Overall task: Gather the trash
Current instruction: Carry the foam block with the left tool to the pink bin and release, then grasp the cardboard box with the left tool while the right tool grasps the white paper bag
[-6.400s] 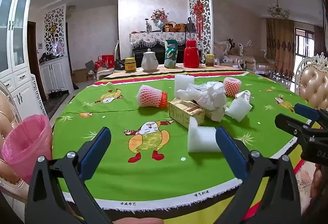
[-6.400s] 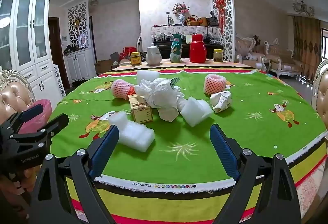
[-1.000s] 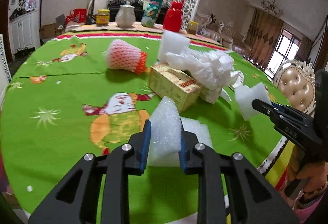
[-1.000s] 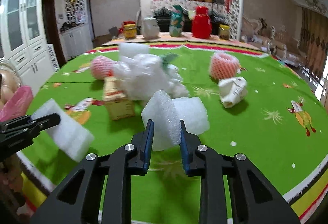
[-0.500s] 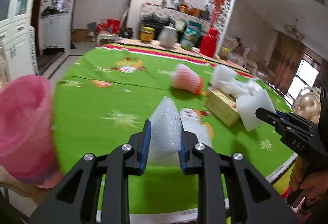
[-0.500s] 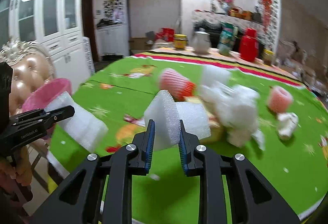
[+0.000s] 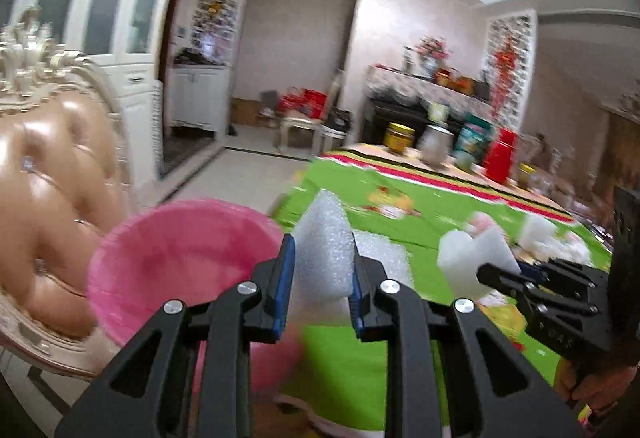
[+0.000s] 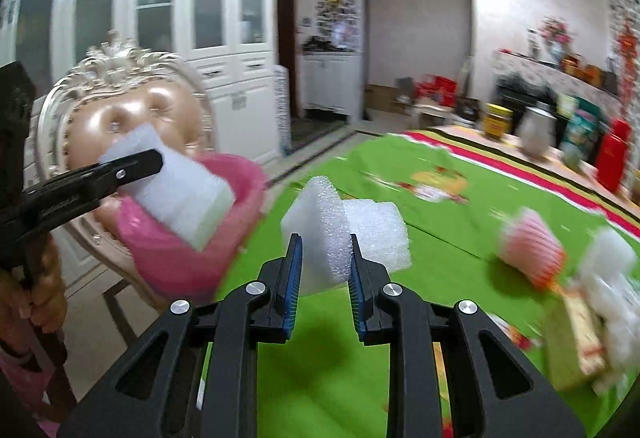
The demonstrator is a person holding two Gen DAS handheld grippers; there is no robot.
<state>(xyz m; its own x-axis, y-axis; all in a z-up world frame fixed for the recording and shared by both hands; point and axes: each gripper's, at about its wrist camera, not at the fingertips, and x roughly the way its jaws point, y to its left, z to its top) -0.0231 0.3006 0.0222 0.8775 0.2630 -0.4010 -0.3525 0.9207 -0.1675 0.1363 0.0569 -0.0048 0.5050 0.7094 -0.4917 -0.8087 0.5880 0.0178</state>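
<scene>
Both grippers carried foam toward the bin.

The left gripper (image 7: 320,294) pinched a white foam block (image 7: 324,250) just right of the pink bin (image 7: 176,238), probably positioned for release over its mouth. The right gripper (image 8: 325,270) clamped a second foam piece (image 8: 344,234), with the bin ahead-left of it, apparently queued.

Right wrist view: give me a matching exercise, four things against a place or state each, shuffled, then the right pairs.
Things
1. left gripper's foam block
2. right gripper's foam block
3. pink trash bin
4. red net fruit sleeve

Places or states
A. lying on the green tablecloth
B. pinched between blue pads, above the table's edge
C. in front of the padded chair, beside the table
D. held over the bin's mouth

Pairs: 1-D, 2-B, 3-C, 4-A
</scene>
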